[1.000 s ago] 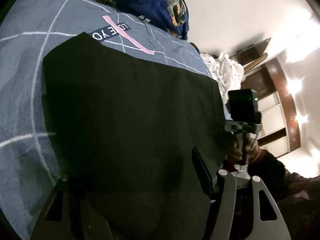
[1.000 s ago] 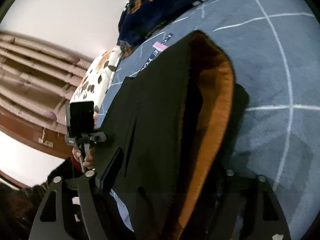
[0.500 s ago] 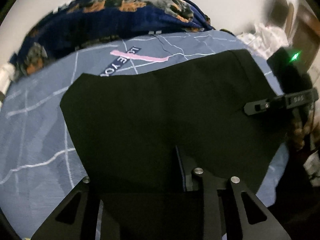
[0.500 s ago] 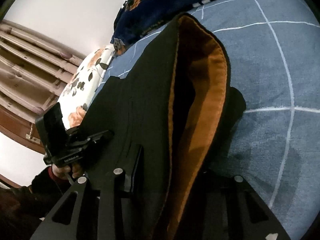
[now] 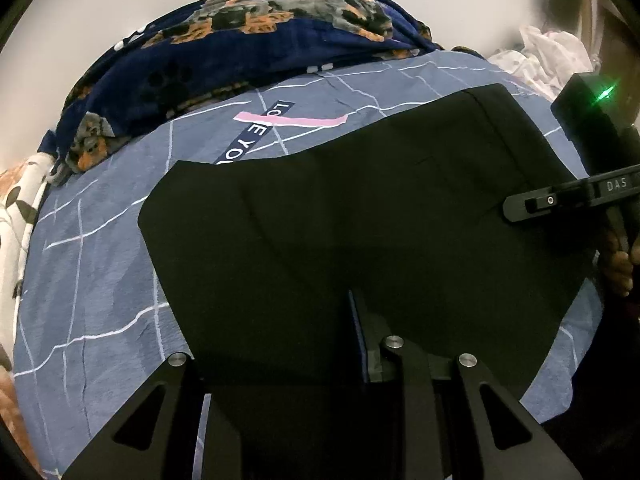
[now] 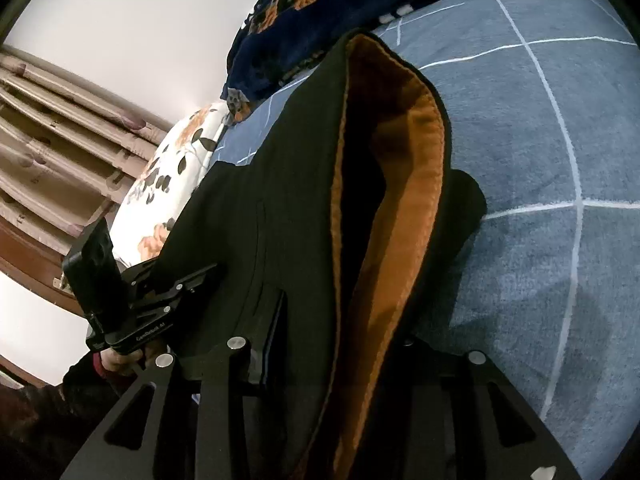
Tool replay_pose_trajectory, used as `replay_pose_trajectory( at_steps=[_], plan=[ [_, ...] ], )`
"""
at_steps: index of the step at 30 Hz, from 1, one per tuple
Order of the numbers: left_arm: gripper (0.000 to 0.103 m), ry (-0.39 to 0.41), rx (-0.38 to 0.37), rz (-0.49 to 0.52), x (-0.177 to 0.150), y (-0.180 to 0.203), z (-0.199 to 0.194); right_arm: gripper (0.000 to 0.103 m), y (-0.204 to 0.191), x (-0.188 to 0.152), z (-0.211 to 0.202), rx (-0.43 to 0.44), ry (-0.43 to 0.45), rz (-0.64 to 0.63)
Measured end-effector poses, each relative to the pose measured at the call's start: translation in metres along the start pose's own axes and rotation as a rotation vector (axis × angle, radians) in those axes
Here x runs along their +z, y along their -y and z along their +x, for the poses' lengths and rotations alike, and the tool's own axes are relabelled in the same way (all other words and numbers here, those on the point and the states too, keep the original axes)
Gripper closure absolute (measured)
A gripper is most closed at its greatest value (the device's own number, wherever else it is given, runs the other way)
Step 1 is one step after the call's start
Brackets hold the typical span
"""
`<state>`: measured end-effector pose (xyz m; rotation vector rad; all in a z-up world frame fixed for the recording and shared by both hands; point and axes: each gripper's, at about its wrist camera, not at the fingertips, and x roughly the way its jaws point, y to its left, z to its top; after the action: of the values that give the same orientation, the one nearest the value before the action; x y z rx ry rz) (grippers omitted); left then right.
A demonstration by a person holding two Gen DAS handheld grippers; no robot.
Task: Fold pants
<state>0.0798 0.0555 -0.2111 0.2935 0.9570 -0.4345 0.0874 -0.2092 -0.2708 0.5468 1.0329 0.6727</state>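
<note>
Lying across the blue-grey bedspread (image 5: 92, 264), the black pants (image 5: 360, 216) form a broad, flat dark panel whose far edge covers part of the navy printed strip with white letters (image 5: 256, 132) on that bedspread. Beyond the pants, at the far side of the bedspread, a navy dog-print blanket (image 5: 248, 40) is bunched up, and a white floral pillow (image 6: 168, 176) sits past the pants' left edge.

The left gripper (image 5: 280, 344) is at the near edge of the pants, with black cloth running between its fingers (image 5: 362, 336); it appears clamped on the fabric, though the dark cloth makes the contact hard to read. In the right wrist view this same gripper shows at the pants' left side, held by a hand (image 6: 124, 360).

The right gripper (image 6: 340, 360) is at the near end of the pants too, where the waist opening gapes and shows an orange-brown lining (image 6: 400, 184). Cloth passes between its fingers (image 6: 276, 332), which seem closed on the waistband. From the left wrist camera, the right gripper's body (image 5: 592, 168) with a green light hangs over the pants' right edge.
</note>
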Motion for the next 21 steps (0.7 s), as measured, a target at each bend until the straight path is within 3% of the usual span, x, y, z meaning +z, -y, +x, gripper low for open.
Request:
replay_pose_trajectory(
  at_steps=[21],
  plan=[
    [0.077,0.022,0.053,0.025,-0.0033,0.0078,-0.0002,0.072,-0.0008,-0.0048,-0.0013,-0.006,0.064,-0.020]
  ],
)
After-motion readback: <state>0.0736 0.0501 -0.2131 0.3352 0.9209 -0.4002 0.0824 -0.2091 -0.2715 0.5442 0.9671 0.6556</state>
